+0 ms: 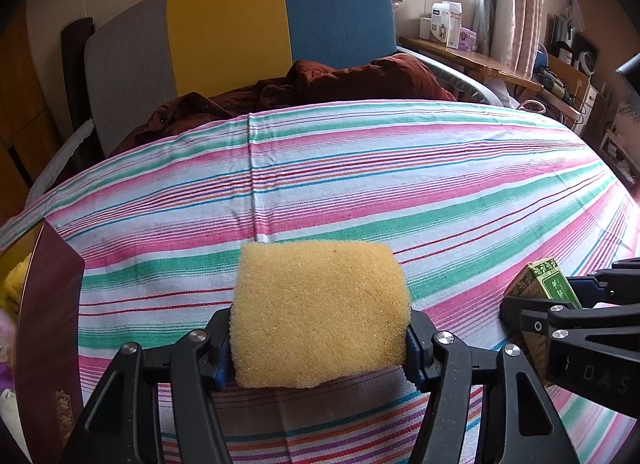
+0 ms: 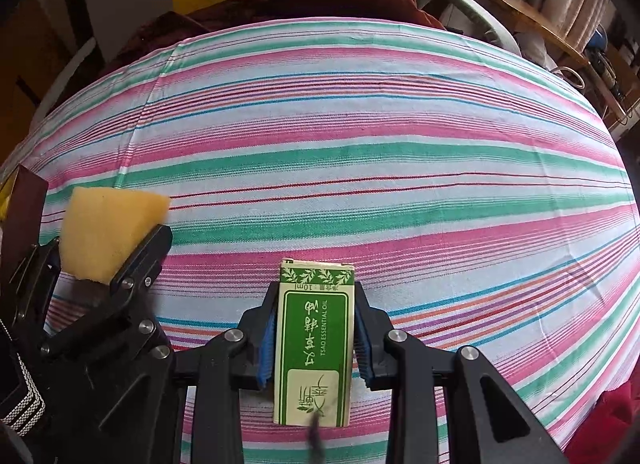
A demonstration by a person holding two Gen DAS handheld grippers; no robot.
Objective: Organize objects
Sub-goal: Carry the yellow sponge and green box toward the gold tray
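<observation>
Gripping green box (image 2: 313,344) w/ right gripper (image 2: 316,340), reads "TSAO ESSENTIAL OIL", "10ml".

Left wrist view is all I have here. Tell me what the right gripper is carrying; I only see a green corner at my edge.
Observer: The right gripper is shut on a small green and cream carton printed "essential oil", clamped on its long sides.
Operator: Say which way its print runs.
Observer: Upside down in the right wrist view, with the leafy band at the far end past the fingertips.
Operator: Report how my sponge looks from over there.
Observer: The yellow sponge sits between the left gripper's fingers, with a dark red box wall just beyond it, over the striped sheet.
</observation>
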